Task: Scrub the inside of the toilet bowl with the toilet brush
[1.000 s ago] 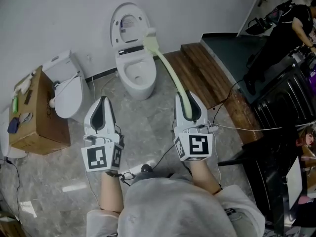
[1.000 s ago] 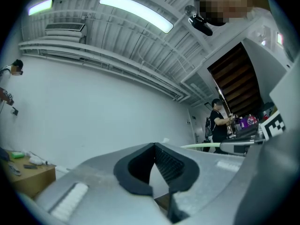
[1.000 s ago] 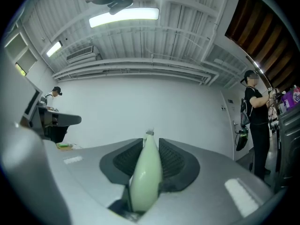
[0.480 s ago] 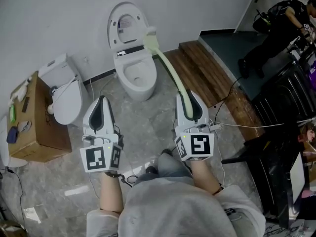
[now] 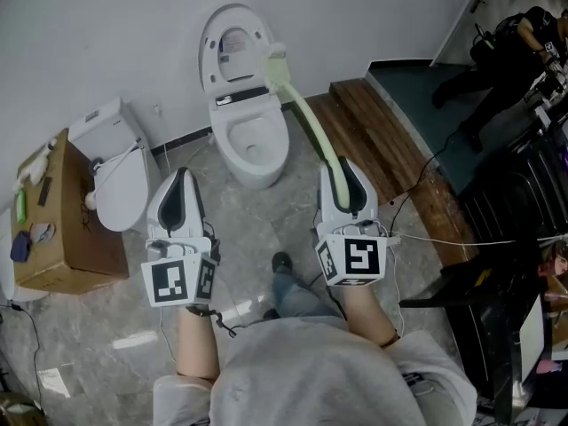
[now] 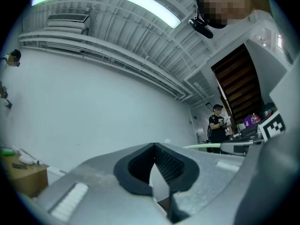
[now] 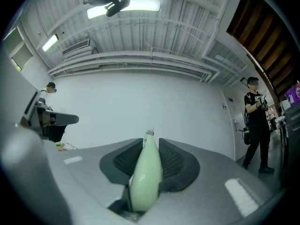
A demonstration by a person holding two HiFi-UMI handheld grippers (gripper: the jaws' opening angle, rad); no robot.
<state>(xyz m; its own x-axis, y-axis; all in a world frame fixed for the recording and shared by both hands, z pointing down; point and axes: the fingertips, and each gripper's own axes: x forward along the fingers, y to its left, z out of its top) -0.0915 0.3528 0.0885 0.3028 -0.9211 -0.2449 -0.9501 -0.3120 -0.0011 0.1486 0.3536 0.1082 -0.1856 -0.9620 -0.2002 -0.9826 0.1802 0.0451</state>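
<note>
The toilet brush (image 5: 306, 124) is clamped by its pale green handle in the jaws of the right gripper (image 5: 343, 169), and its head is seen at the far right edge of the toilet bowl (image 5: 222, 138). The jaws of the left gripper (image 5: 181, 179) are pressed together on nothing.

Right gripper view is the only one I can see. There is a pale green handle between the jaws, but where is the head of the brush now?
Observer: The toilet brush has its head up in the air, beside the right edge of the raised lid. It is not inside the bowl of the toilet.
Operator: And the other gripper, does it carry something?
Observer: No. The left gripper has its jaws together with nothing between them.
Operator: Is there only one toilet?
Observer: No. A second toilet, with its lid down, stands to the left, next to a cardboard box.
</note>
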